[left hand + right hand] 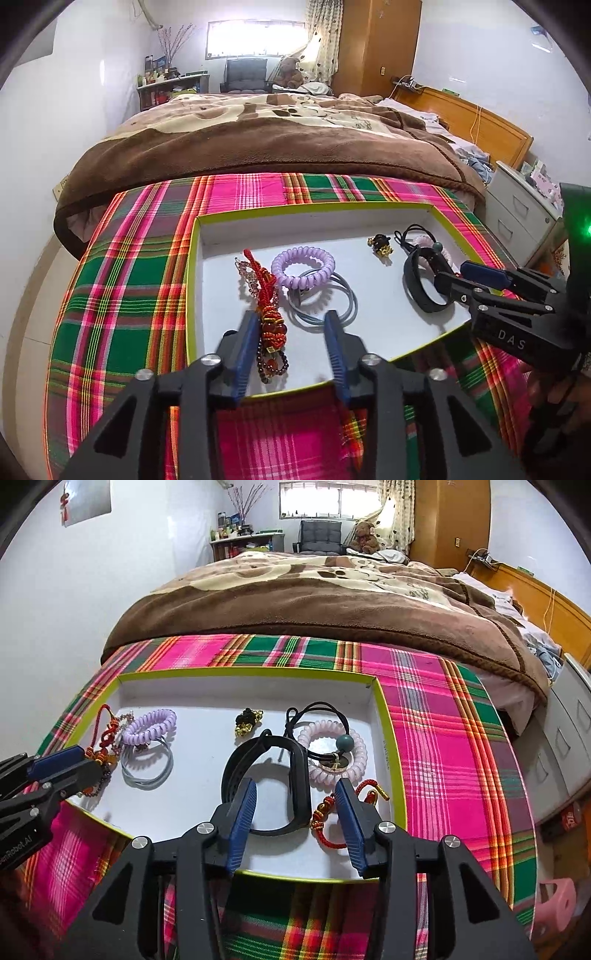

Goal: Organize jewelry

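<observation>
I see the left gripper (pixel 291 354) spread open over the near left edge of the white tray (pixel 218 254), nothing between the fingers; the red knotted charm with beads (pixel 269 325) lies just inside its left finger. Right gripper (pixel 295 823) is also open, empty, straddling the black wristband (pixel 299 775) at the tray's near right. Only the right view shows the red cord bracelet (pixel 325 823) by the tray's near right corner. Mid-tray: lilac coil tie (pixel 303 267) on grey hoops (pixel 347 306). Further back, black-gold charm (pixel 246 722), pink coil tie (pixel 354 760). Beyond the tray, the plaid cloth (pixel 436 720).
</observation>
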`<action>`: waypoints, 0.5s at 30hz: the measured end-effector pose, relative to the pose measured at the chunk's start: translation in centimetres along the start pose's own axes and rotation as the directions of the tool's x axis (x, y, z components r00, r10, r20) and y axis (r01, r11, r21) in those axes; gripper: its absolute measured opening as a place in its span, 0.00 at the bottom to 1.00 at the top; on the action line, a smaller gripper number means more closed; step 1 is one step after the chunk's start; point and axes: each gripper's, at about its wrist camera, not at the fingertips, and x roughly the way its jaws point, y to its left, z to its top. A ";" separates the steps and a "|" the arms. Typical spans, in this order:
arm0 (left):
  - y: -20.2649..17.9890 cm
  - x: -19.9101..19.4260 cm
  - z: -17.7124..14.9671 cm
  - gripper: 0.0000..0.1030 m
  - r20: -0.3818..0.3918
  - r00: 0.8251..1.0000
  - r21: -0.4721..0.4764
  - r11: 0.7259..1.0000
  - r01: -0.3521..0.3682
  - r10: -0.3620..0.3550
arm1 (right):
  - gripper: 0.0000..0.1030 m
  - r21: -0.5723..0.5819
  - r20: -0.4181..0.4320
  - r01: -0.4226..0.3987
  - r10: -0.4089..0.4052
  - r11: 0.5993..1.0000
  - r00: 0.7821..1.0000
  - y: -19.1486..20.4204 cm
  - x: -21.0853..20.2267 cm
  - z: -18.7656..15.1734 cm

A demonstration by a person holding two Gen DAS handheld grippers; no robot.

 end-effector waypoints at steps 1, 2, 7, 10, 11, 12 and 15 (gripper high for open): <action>-0.1 -0.2 0.0 0.42 0.008 1.000 0.001 1.000 -0.005 0.005 | 0.44 0.004 0.008 -0.011 0.011 1.000 1.000 0.0 -0.2 0.0; -0.2 -0.5 -0.2 0.42 0.014 1.000 0.004 1.000 -0.008 0.008 | 0.44 0.004 0.016 -0.015 0.015 1.000 1.000 -0.1 -0.4 -0.1; -0.6 -1.6 -0.5 0.42 0.031 0.999 0.002 0.999 -0.042 0.042 | 0.48 0.023 0.061 -0.028 0.027 0.999 0.998 -0.3 -1.8 -0.4; -0.9 -2.9 -1.1 0.42 0.058 0.996 -0.010 0.998 -0.065 0.066 | 0.52 0.038 0.075 -0.028 0.025 0.999 0.997 -0.3 -2.7 -1.0; -1.1 -3.4 -1.3 0.42 0.068 0.994 -0.009 0.997 -0.079 0.080 | 0.52 0.040 0.077 -0.029 0.025 0.999 0.997 -0.2 -3.1 -1.2; -1.3 -4.0 -1.6 0.42 0.077 0.993 -0.009 0.995 -0.094 0.095 | 0.52 0.040 0.082 -0.030 0.027 0.999 0.996 0.0 -3.4 -1.5; -1.8 -5.5 -2.4 0.42 0.101 0.988 -0.018 0.993 -0.116 0.117 | 0.52 0.043 0.104 -0.029 0.024 0.999 0.994 0.4 -4.8 -2.4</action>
